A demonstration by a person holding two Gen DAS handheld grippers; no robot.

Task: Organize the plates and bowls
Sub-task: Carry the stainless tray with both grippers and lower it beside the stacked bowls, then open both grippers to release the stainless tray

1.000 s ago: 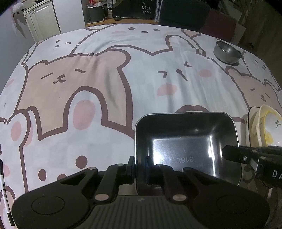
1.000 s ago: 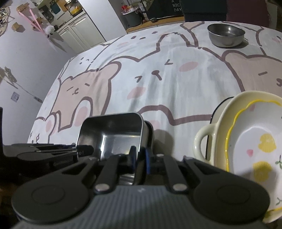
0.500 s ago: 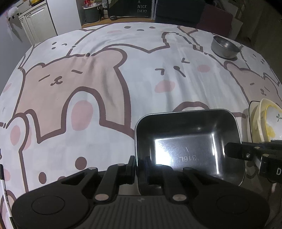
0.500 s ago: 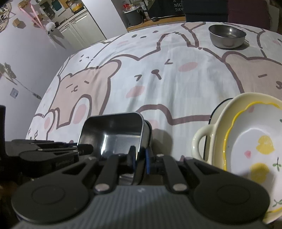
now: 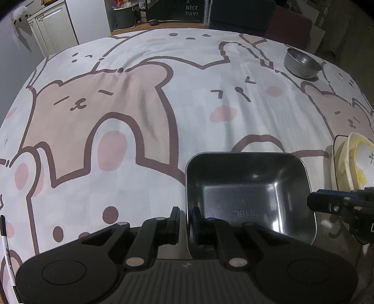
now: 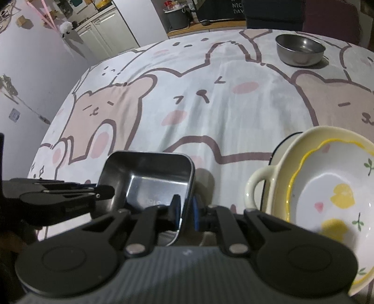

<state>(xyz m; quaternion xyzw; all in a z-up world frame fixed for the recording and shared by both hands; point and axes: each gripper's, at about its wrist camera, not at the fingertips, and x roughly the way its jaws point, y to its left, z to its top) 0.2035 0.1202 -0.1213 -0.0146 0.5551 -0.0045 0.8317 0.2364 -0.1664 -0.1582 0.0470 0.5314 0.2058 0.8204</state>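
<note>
A square steel tray (image 5: pixel 250 187) is held between both grippers above the cartoon tablecloth. My left gripper (image 5: pixel 185 222) is shut on the tray's left rim. My right gripper (image 6: pixel 187 210) is shut on the tray's right rim (image 6: pixel 187 182). A stack of cream and yellow-flowered ceramic bowls (image 6: pixel 327 194) on a dark-rimmed plate sits just right of the tray; it also shows in the left wrist view (image 5: pixel 355 159). A round steel bowl (image 6: pixel 300 49) stands at the far right of the table, also seen in the left wrist view (image 5: pixel 302 62).
The table (image 5: pixel 140 105) is covered by a bear and rabbit print cloth. A pen (image 5: pixel 7 252) lies at the near left edge. White cabinets (image 6: pixel 105 30) and a dark bin (image 6: pixel 178 15) stand beyond the far edge.
Both grippers have lifted and tilted slightly with the tray held between them; the table appears lower and farther in both views.
</note>
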